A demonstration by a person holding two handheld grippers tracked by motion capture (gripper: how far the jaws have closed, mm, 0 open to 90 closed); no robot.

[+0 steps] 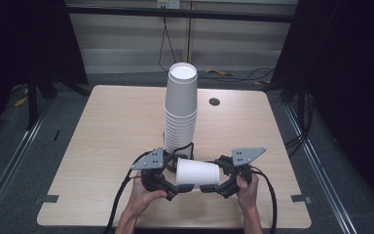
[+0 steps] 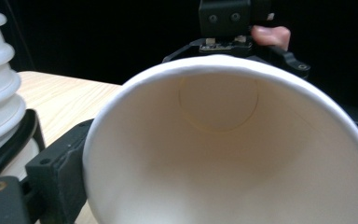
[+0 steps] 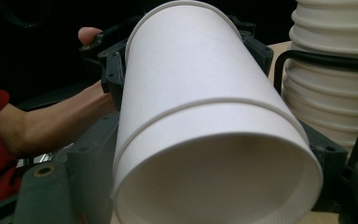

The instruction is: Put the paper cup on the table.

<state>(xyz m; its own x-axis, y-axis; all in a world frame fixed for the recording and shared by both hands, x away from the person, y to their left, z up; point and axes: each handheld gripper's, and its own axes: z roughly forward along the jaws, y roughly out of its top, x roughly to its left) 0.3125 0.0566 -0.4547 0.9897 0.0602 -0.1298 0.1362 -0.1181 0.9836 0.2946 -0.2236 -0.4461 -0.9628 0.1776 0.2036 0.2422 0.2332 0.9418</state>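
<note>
A white paper cup (image 1: 197, 173) lies on its side just above the table's near edge, held between both grippers. Its mouth faces my left gripper (image 1: 175, 175), whose view looks straight into the cup's inside (image 2: 219, 154), with one black finger (image 2: 60, 172) against the rim. Its narrow base end points at my right gripper (image 1: 216, 174), whose fingers (image 3: 91, 172) flank the cup (image 3: 200, 93). A thin ridge circles the wall halfway along; I cannot tell whether it is a second nested cup's rim. Both grippers are shut on the cup.
A tall stack of upside-down white cups (image 1: 180, 109) stands mid-table, right behind the grippers (image 3: 335, 70). A black cable (image 3: 326, 58) loops in front of its lower part. The wooden table (image 1: 107, 126) has a round cable hole (image 1: 215, 102). Dark stands flank the table.
</note>
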